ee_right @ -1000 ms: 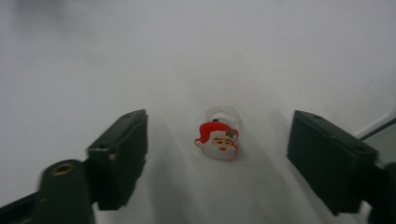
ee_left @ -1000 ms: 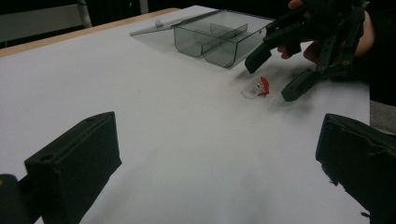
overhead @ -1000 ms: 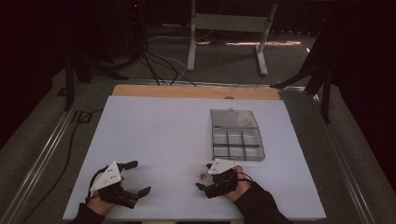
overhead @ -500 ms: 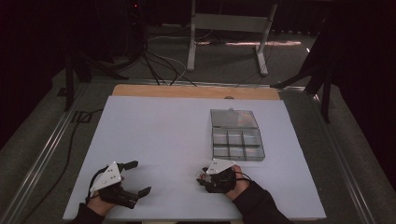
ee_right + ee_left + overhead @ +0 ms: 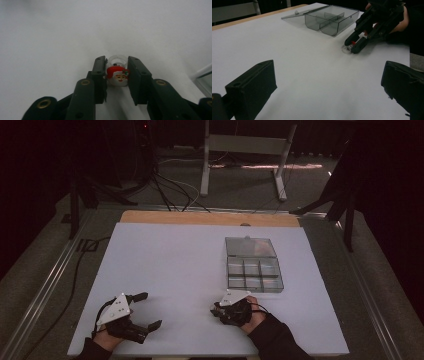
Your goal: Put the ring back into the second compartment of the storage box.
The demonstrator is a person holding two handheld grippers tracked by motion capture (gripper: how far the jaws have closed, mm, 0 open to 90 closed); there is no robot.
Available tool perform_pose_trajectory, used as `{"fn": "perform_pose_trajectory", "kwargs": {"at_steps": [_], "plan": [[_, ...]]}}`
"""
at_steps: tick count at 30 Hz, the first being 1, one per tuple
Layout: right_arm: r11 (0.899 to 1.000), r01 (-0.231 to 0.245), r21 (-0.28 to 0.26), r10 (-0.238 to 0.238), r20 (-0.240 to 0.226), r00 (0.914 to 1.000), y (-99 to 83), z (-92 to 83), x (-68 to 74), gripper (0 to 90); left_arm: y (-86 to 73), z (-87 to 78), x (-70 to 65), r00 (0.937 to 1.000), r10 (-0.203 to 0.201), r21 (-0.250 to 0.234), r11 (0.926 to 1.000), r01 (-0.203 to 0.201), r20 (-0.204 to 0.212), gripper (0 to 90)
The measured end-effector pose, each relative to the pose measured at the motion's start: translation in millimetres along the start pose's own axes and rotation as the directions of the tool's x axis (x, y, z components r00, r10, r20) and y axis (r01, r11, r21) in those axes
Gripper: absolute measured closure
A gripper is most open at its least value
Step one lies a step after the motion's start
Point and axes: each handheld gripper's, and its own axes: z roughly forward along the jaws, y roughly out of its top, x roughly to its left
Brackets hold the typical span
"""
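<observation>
Ring (image 5: 117,75) with a Santa face sits on the white worktop (image 5: 170,270), gripped between your right gripper's (image 5: 117,75) jaws, near the open grey compartment box (image 5: 252,267). Your left gripper (image 5: 142,312) rests with jaws spread, holding nothing. Dark room beyond; cables (image 5: 170,195) and a metal stand (image 5: 245,150) on the floor. Box contents hard to make out.

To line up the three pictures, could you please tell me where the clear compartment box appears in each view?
High view: the compartment box lies right of centre, lid open.
Left gripper view: top centre, beside the right gripper.
Right gripper view: a clear corner at the right edge, probably the box.
Shared landmark: the white table.
</observation>
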Motion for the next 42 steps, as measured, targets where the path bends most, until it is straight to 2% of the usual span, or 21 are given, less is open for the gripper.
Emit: {"fn": "perform_pose_trajectory", "kwargs": {"at_steps": [4,10,16,26,42], "plan": [[1.000,-0.027,0.013,0.027,0.013,0.9996,2.3,0.6,0.7,71.7,-0.2,0.3,-0.2,1.0000,0.002,0.002,1.0000,-0.002,-0.001,0.2],[0.999,-0.034,0.022,0.033,0.028,0.9991,4.1,0.6,2.3,72.3,-0.1,-0.1,0.1,1.0000,0.000,0.000,1.0000,0.000,-0.001,0.2],[0.999,-0.039,0.031,0.038,0.024,0.9990,4.9,-1.5,3.7,72.3,0.0,-0.3,0.0,1.0000,0.000,-0.001,1.0000,0.000,0.003,0.2],[0.999,-0.034,0.019,0.034,0.018,0.9993,11.2,-13.9,8.2,72.3,-0.1,-0.1,-0.4,1.0000,0.002,-0.001,1.0000,-0.002,-0.001,0.2],[0.999,-0.037,0.010,0.036,0.024,0.9991,20.8,-30.6,4.6,72.3,-0.1,0.5,-0.4,1.0000,0.002,0.000,1.0000,-0.002,-0.001,0.2]]}}
